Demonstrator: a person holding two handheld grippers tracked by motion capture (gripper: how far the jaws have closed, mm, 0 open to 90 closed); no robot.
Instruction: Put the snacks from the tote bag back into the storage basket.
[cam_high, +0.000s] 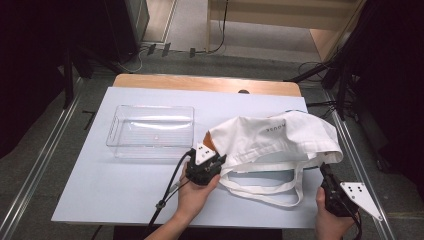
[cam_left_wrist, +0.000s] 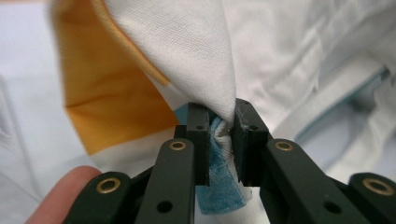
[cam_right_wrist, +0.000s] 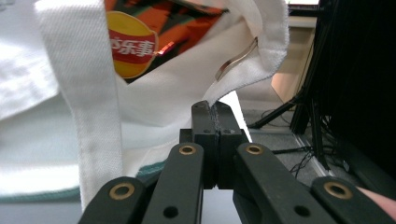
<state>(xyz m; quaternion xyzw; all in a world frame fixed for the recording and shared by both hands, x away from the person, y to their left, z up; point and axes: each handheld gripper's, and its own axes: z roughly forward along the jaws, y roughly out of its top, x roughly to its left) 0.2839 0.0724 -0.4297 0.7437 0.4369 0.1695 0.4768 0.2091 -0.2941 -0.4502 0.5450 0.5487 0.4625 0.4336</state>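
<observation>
While both grippers have a pinch of cloth, the job in hand looks like spreading the mouth of the white tote bag (cam_high: 280, 135), which lies on the right half of the table (cam_high: 100, 190), its straps trailing toward the near edge. The left gripper (cam_high: 212, 159) has its fingers (cam_left_wrist: 201, 140) nearly together on a bunched fold of white and blue fabric at the bag's near left corner. The right gripper (cam_high: 326, 172) has its fingers (cam_right_wrist: 205, 140) fully closed on a thin edge of the bag's rim at the near right.

To do this well, I would lift and draw the two pinches apart evenly, keeping the rim taut so the opening stays wide, and watch the thin right-hand grip, which could slip. A clear plastic bin (cam_high: 150, 131) waits to the left.

Small grey lettering on the bag is too faint to read. Inside, a snack packet (cam_right_wrist: 140, 42) shows a red and yellow Lay's emblem with the Chinese characters 乐事.
</observation>
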